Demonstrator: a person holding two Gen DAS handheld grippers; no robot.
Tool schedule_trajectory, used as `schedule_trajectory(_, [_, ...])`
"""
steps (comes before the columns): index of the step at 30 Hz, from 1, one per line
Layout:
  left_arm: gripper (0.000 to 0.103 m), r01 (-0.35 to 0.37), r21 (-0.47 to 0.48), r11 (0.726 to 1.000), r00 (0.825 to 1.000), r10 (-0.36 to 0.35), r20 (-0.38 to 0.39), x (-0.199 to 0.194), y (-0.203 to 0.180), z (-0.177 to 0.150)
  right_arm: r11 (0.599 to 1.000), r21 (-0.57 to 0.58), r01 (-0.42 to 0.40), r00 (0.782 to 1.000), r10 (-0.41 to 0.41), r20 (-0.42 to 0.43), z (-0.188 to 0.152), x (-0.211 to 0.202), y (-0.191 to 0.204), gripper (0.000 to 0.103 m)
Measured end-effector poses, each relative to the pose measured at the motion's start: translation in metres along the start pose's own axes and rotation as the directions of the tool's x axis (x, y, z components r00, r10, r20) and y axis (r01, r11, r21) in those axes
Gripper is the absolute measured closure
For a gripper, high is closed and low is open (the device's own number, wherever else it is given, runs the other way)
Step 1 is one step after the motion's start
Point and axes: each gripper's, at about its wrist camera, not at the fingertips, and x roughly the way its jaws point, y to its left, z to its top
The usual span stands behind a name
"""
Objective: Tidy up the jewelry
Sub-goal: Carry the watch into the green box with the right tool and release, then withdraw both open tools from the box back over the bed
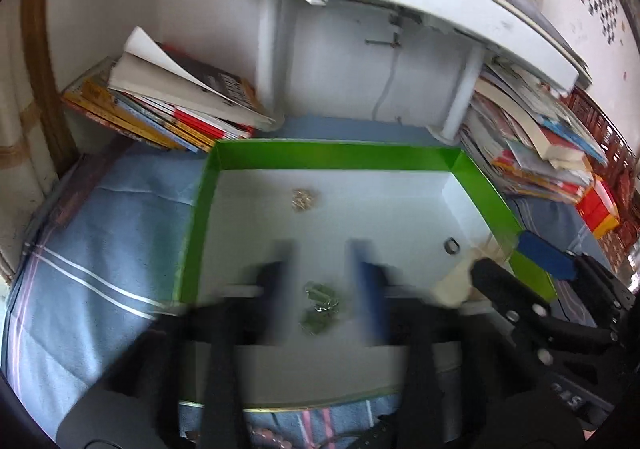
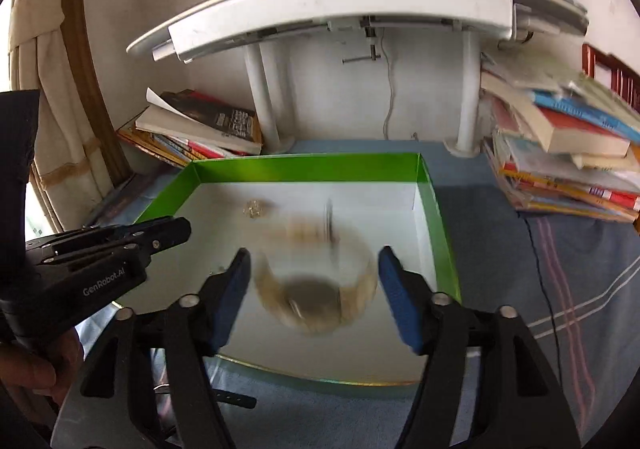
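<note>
Both grippers hover over the green-walled box (image 2: 304, 168). The left gripper (image 1: 322, 281) spreads its fingers around green jewelry (image 1: 320, 307); the right gripper (image 2: 314, 291), fingers wide, frames a blurred gold watch (image 2: 316, 289).

Domestic study corner, judged from the furnishings. A white desk shelf (image 2: 340, 5) is standing over a blue cloth-covered surface (image 2: 520, 249). Book stacks (image 2: 200, 133) are lying beneath the shelf at both ends; a tied curtain (image 2: 44, 61) is hanging left of it.

Left gripper (image 1: 324, 281) blurred, fingers parted; right gripper (image 2: 314, 289) spread wide, holding nothing.
</note>
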Motion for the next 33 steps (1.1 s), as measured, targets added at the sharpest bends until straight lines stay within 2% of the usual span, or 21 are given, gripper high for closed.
schedule_trajectory(1, [0.025, -0.021, -0.006, 1.0, 0.999, 0.021, 0.041, -0.006, 0.002, 0.001, 1.0, 0.014, 0.003, 0.999, -0.003, 0.037, 0.002, -0.007, -0.002, 0.03])
schedule_trajectory(2, [0.025, -0.043, -0.005, 0.999, 0.996, 0.043, 0.073, -0.014, 0.003, 0.002, 1.0, 0.027, 0.0, 0.998, -0.002, 0.06, 0.003, -0.012, -0.004, 0.03])
schedule_trajectory(5, [0.023, -0.046, -0.011, 0.999, 0.992, 0.047, 0.114, -0.039, 0.006, 0.005, 0.993, 0.121, -0.008, 0.988, -0.011, 0.157, 0.012, -0.049, -0.022, 0.029])
schedule_trajectory(9, [0.011, -0.057, -0.017, 0.998, 0.973, 0.06, 0.222, -0.103, 0.012, -0.004, 0.985, 0.175, -0.008, 0.965, -0.038, 0.26, 0.014, -0.114, -0.04, 0.015])
schedule_trajectory(11, [0.005, -0.071, -0.01, 0.997, 0.961, 0.072, 0.266, -0.135, 0.012, -0.019, 0.986, 0.164, 0.017, 0.959, -0.063, 0.278, 0.006, -0.141, -0.038, 0.01])
schedule_trajectory(15, [0.004, -0.077, -0.007, 0.997, 0.959, 0.076, 0.273, -0.178, 0.014, -0.058, 0.993, 0.112, 0.043, 0.97, -0.069, 0.235, -0.032, -0.181, -0.019, 0.007])
schedule_trajectory(19, [0.004, -0.107, -0.007, 0.994, 0.962, 0.106, 0.25, -0.203, 0.012, -0.109, 0.997, 0.069, 0.045, 0.986, -0.056, 0.16, -0.076, -0.196, 0.005, 0.007])
schedule_trajectory(22, [0.004, -0.092, -0.002, 0.996, 0.974, 0.09, 0.207, -0.208, 0.009, -0.143, 0.998, 0.048, 0.051, 0.989, -0.057, 0.137, -0.106, -0.203, 0.02, 0.007])
schedule_trajectory(28, [0.004, -0.085, 0.056, 0.995, 0.982, 0.074, 0.171, -0.213, -0.005, -0.194, 0.997, 0.045, 0.063, 0.995, -0.066, 0.08, -0.151, -0.21, 0.03, 0.007])
schedule_trajectory(33, [0.004, -0.071, 0.087, 0.994, 0.987, 0.058, 0.151, -0.216, -0.015, -0.213, 0.996, 0.05, 0.078, 0.995, -0.08, 0.057, -0.171, -0.217, 0.029, 0.007])
